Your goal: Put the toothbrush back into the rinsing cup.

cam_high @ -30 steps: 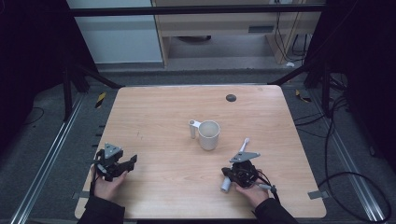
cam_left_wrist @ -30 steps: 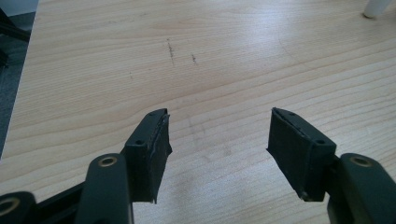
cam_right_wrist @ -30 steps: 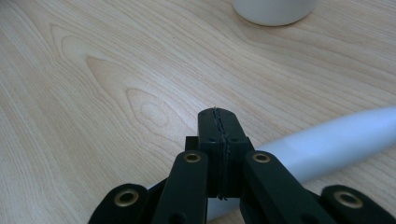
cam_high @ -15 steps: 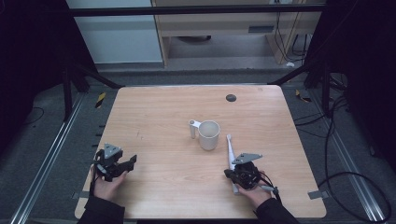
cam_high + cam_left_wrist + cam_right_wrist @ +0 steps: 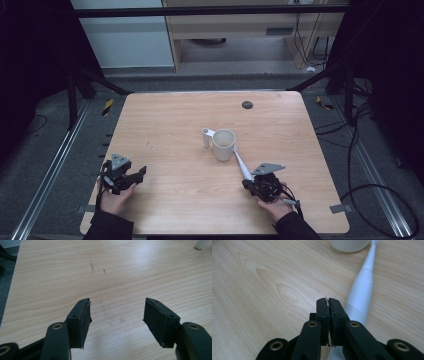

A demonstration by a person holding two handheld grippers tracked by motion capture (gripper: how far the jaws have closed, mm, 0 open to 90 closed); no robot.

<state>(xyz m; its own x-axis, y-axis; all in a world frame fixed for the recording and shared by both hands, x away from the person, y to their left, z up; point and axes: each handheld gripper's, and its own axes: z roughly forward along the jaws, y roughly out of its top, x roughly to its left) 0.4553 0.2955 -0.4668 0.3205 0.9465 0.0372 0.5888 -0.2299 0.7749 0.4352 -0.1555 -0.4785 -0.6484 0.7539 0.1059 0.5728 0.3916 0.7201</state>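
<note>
At the near edge of the table, a hand holds the left gripper low over bare wood, its jaws spread wide with nothing between them; in the left gripper view only scuffed grain shows in the gap. On the other side a hand holds the right gripper, and in the right gripper view its jaws are pressed together, pad against pad, clamped on nothing. A white toothbrush passes just beside and partly under those closed jaws, on their right in that view; whether it touches them I cannot tell. From above, the toothbrush lies flat on the table, its thick handle end at the gripper and its thin neck slanting away up-left. Its far tip reaches the base of a white cup, which stands upright near the middle of the table. A small white post stands just left of the cup. Farther back, a dark round spot sits in the tabletop.
</note>
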